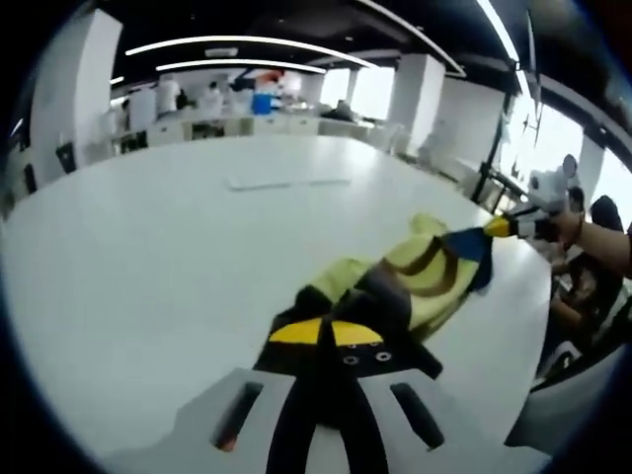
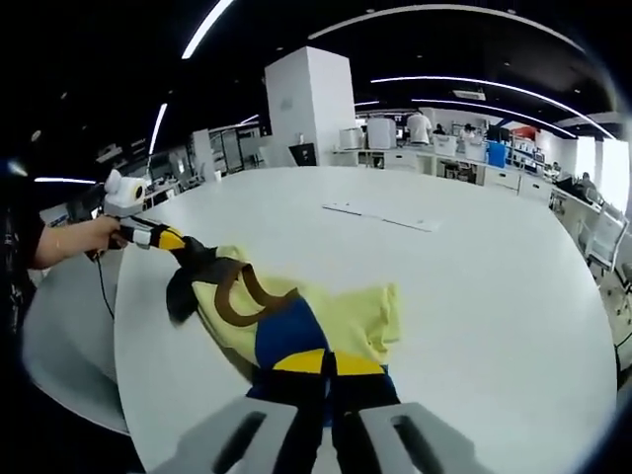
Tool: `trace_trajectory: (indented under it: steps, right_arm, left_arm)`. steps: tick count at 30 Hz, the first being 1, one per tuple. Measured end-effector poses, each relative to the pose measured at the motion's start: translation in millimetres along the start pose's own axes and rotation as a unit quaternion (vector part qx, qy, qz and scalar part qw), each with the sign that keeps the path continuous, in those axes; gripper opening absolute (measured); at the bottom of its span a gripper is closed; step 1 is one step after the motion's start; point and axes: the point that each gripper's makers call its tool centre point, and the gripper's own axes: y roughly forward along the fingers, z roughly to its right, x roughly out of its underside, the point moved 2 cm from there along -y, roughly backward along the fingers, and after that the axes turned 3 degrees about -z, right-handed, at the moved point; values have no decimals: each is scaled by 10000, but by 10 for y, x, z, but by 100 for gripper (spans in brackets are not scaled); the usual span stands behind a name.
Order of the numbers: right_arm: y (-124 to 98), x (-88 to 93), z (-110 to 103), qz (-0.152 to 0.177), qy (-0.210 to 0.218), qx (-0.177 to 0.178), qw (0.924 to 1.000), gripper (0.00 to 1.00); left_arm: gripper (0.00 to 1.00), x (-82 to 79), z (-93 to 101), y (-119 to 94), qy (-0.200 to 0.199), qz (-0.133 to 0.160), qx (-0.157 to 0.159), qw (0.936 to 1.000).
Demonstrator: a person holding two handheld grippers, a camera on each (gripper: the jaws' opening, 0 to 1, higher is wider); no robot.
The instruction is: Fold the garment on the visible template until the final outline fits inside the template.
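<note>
— Where's the garment (image 2: 296, 321) sitting?

— On the white table (image 1: 148, 267), stretched long between the two grippers. It's yellow, with dark blue and brown parts. The left gripper (image 1: 326, 334) is clamped on one end of it, the right gripper (image 2: 328, 363) is clamped on the other. Both sets of yellow-tipped jaws are closed on cloth.

— So which way does it run?

— Its long axis goes straight from one gripper to the other. From the left gripper view, the cloth leads away from the jaws to the far gripper and the hand (image 1: 573, 229) holding it. Neither is nearer; each holds an end.

— And the template?

— I can't make out a clear outline under the garment. There is a faint rectangular shape (image 2: 380, 215) flat on the table, farther in from the garment and well apart from it. It may be the template; I can't say.

— Room to work?

— Plenty toward the middle of the table. The garment's right end lies near the table's edge, so I'd judge folding inward is safer.
</note>
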Motion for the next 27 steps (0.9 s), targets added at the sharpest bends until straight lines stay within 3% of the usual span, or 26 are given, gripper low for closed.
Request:
trace_trajectory:
  steps: [6,15,27]
  right_arm:
    - [-76,-129,-3,9,-317,94,9995,0]
    - [-210,-350,-2,135,-552,238,9981,0]
    - [-257,-779,256,460,-596,567,9956,0]
  left_arm:
    - [0,-195,-92,-158,160,214,-141,9995]
    - [0,-365,-125,-310,229,381,-204,9988]
    - [0,-849,-185,-336,429,676,-190,9966]
